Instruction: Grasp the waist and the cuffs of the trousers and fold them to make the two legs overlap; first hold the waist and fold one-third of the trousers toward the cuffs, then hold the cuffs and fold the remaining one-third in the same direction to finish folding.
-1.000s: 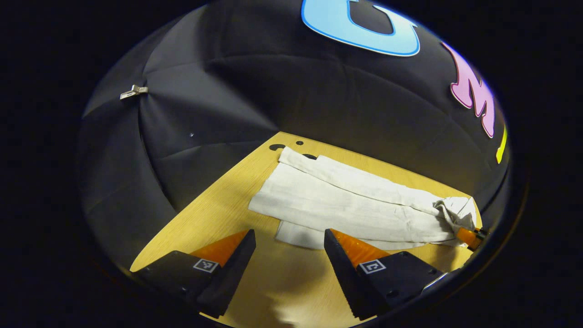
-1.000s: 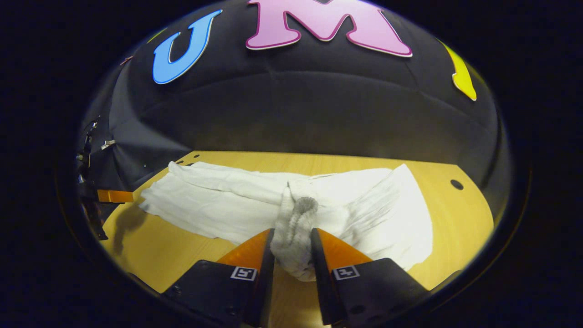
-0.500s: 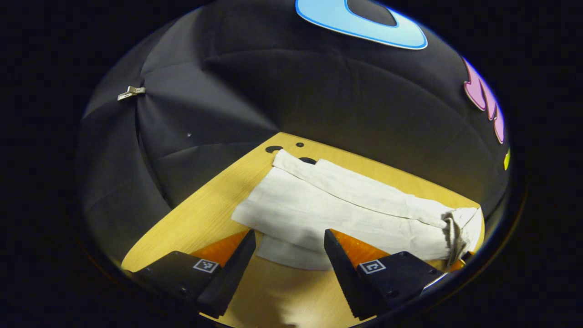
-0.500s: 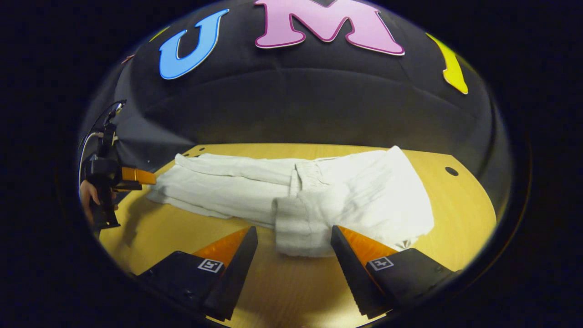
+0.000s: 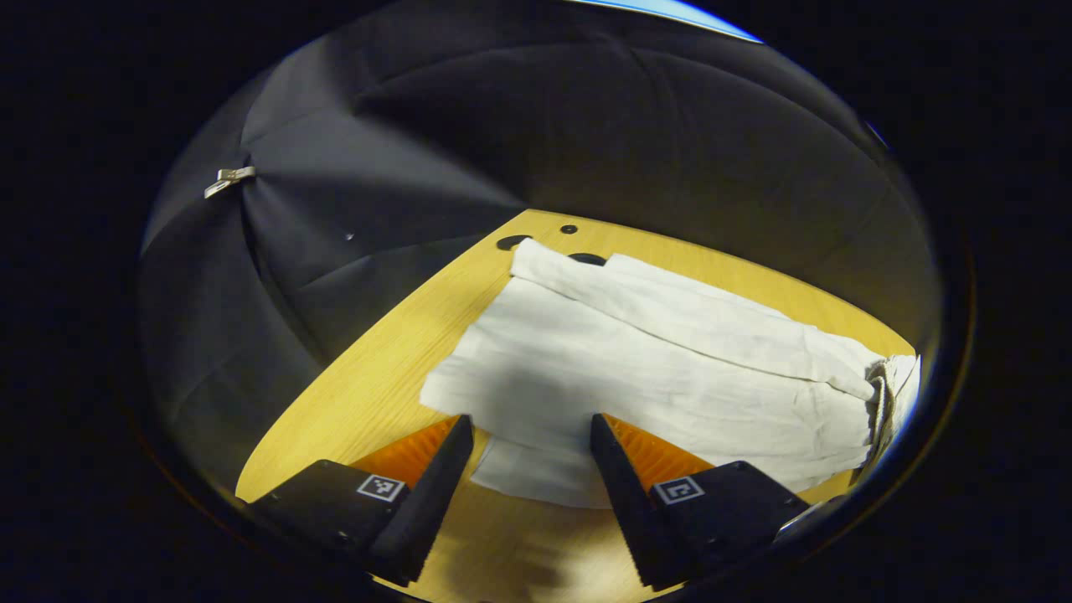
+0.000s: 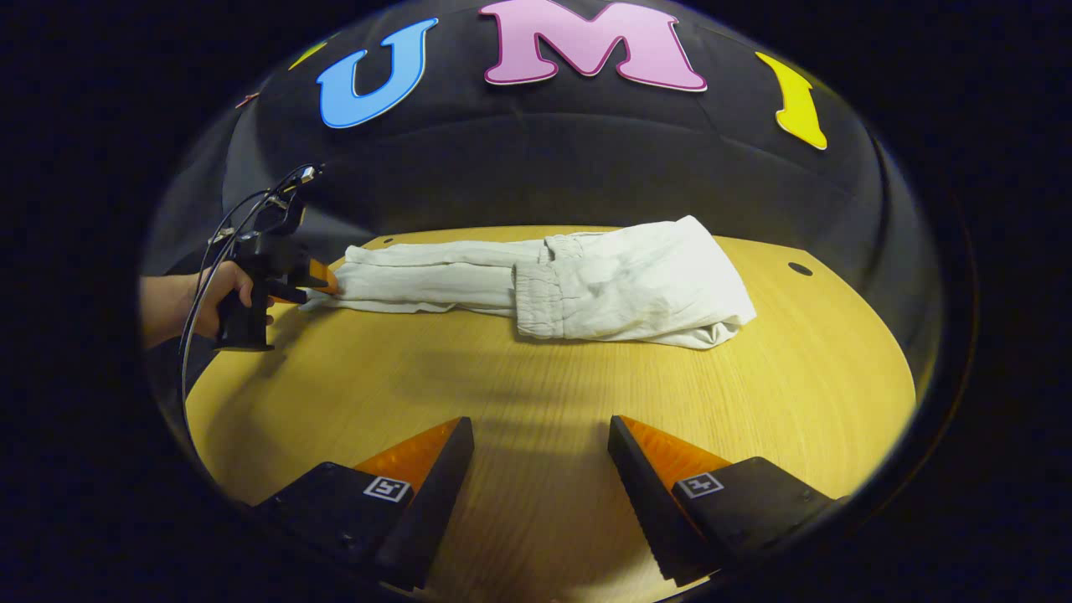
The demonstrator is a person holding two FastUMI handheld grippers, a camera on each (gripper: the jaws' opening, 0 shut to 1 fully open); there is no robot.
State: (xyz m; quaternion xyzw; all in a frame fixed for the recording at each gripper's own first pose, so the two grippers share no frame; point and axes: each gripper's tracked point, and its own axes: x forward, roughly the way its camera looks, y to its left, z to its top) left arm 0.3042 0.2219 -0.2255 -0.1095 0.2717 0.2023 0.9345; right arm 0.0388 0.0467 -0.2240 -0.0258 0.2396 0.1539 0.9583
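Observation:
White trousers [image 6: 586,285] lie across the far part of the wooden table [image 6: 544,394], legs overlapped. The waist part is folded over toward the cuffs, with the waistband [image 6: 534,289] lying mid-length. My right gripper [image 6: 540,435] stands open over bare wood, well short of the trousers. In the right gripper view a hand [image 6: 213,293] holds the left gripper [image 6: 322,280] at the cuff end. In the left gripper view the cuffs [image 5: 536,469] lie between the spread fingers of my left gripper [image 5: 530,423], which is open. The trousers [image 5: 670,368] stretch away to the right.
Small round holes [image 5: 511,243] mark the table's far left corner, and another hole [image 6: 800,269] sits at the far right. The black booth wall rises close behind the table edge. A metal clip [image 5: 219,180] hangs on the wall cloth.
My right gripper opened, let go of the waist and drew back toward the front of the table. My left gripper moved forward until the cuffs lay between its fingers.

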